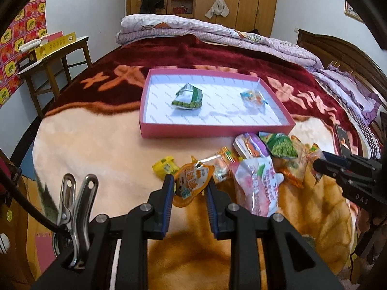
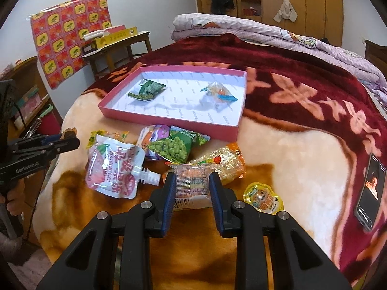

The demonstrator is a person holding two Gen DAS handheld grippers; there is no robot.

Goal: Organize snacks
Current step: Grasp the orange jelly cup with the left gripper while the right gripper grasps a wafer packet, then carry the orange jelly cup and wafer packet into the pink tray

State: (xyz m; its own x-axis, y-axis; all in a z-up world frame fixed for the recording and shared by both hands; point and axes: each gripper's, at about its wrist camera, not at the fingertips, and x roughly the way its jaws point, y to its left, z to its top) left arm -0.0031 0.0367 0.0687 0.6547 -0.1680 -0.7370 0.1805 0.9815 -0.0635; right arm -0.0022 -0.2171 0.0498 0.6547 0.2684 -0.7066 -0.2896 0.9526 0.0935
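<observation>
Gripping, left claw [image 1: 189,188]: my pads are clamped on an orange jelly cup [image 1: 192,181]; its lid print is too blurred to read.
Gripping, right claw [image 2: 192,188]: my pads are clamped on a clear cracker packet [image 2: 192,181]; its lower edge is hidden behind my fingers.
Snack pile [image 2: 169,149]: lies on the bed blanket [image 2: 290,157], just before the pink tray [image 2: 169,122]; packets overlap, so several are partly covered.
Tray contents: a green pea bag [image 2: 147,91] and a small clear packet [image 2: 221,91], well apart.
Pouch [image 2: 113,169]: pink print, characters unreadable.
Readable writing: "GenRobot.AI" on the left claw body, "DAS" on the right.
Phone [image 2: 371,191]: cut off at the edge.
</observation>
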